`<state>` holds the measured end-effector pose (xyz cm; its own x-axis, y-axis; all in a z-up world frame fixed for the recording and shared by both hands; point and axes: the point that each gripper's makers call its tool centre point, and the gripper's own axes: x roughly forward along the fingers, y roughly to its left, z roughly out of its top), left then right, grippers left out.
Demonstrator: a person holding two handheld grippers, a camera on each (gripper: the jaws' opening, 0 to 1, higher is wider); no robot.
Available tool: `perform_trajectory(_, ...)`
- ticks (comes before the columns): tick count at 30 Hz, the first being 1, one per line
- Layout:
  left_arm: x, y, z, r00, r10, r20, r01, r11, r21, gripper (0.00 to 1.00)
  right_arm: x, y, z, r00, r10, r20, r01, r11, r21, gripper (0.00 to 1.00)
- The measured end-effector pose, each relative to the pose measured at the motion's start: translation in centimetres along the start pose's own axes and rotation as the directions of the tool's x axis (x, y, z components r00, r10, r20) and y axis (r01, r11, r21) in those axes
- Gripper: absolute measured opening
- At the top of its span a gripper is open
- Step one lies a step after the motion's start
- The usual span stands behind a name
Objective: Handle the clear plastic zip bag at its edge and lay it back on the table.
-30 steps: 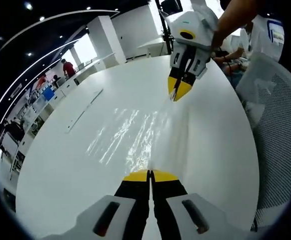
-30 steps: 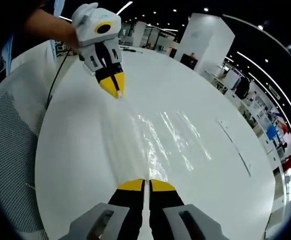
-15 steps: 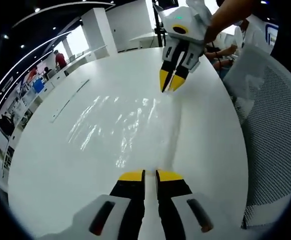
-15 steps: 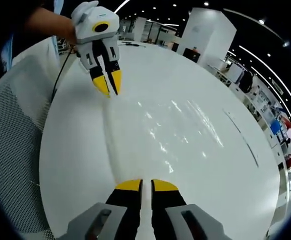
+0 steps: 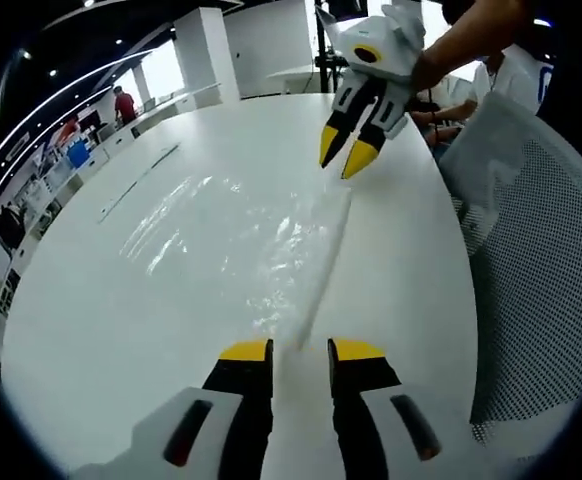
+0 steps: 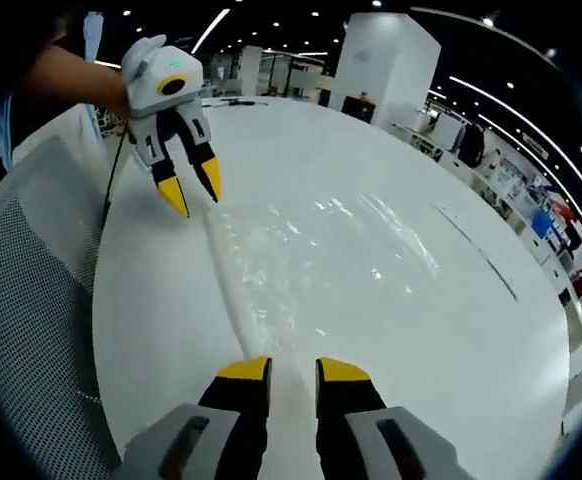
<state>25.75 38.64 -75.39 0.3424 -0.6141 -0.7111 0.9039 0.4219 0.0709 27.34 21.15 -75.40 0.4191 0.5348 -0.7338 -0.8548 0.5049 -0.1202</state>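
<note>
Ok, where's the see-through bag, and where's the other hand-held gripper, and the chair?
clear zip bag (image 5: 236,235), left gripper view, crinkled shiny middle lying on the table.
right hand-held gripper (image 5: 349,160), left gripper view, gap between its open yellow tips.
mesh chair (image 5: 541,270), left gripper view, white mesh back.

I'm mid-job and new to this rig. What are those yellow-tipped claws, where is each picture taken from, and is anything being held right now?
Each claw is a hand-held two-jaw gripper; a person carries one in each hand, and a camera rides on each, looking along its jaws. In the left gripper view, the left gripper rises from the bottom and the right gripper comes in at the top. In the right gripper view, the right gripper is at the bottom and the left gripper at upper left. On the white table lies a clear plastic zip bag, flat and shiny. Both grippers stand open with nothing between their jaws; the bag's edge runs between the two.
</note>
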Motion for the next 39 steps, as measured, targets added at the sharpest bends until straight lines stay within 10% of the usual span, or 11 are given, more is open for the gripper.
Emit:
perform_trajectory(23, -6.2, -1.3, 3.4, 0.968, 0.173, 0.181, -0.135, 0.97, -0.203, 0.49, -6.4, -0.1, 2.6, 0.97, -0.148, 0.194, 0.105, 0.971, 0.216, 0.65)
perform_trajectory(39, -11.5, -2.8, 2.8, 0.926, 0.303, 0.224, -0.223, 0.921, -0.321, 0.66, -11.5, 1.7, -0.5, 0.951, -0.233, 0.205, 0.165, 0.939, 0.303, 0.86)
